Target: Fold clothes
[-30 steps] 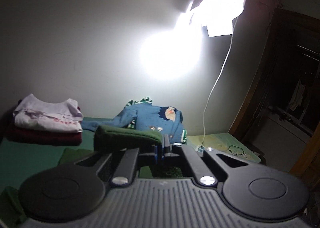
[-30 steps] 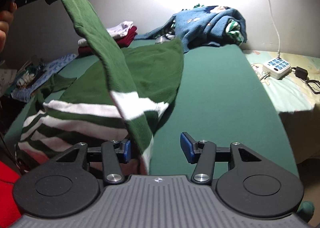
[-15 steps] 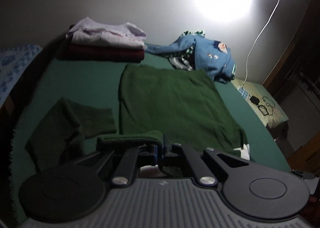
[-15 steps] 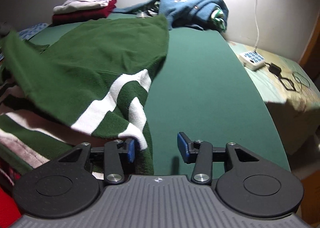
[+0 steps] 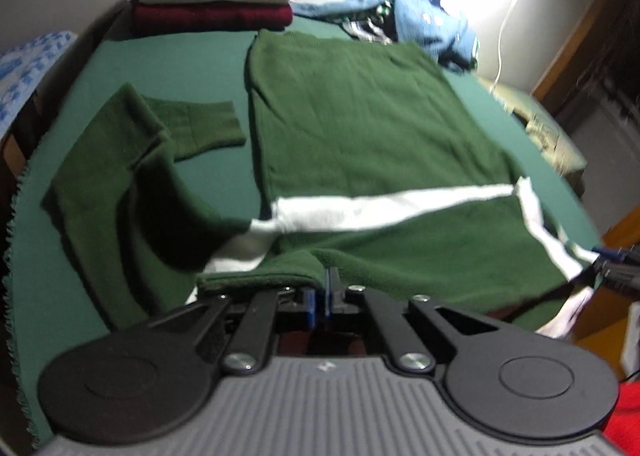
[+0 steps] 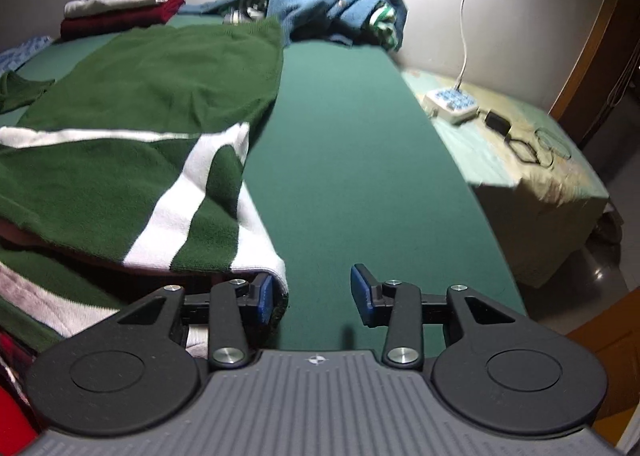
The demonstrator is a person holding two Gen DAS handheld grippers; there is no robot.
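A: Start with the biggest thing. Where is everything?

B: The green table (image 6: 360,160) carries the green sweater (image 5: 360,116), spread flat along its left half, white stripe across the body. A second ago its striped sleeve hung high in the air; now that sleeve lies folded over the body.

A: So the fold has landed?

B: I'd judge 1 sleeve done. The other sleeve (image 5: 120,160) lies out to the side, not folded in.

A: And the rest?

B: At the far end, a folded stack (image 5: 212,0) of 2 garments and a blue sweater pile (image 6: 332,4) waiting.

A: The grippers?

B: The left gripper (image 5: 319,292) is clamped tight on a fold of green cloth. The right gripper (image 6: 312,292) has its jaws opening, nothing between them; the sweater's edge sits just beside its left pad.
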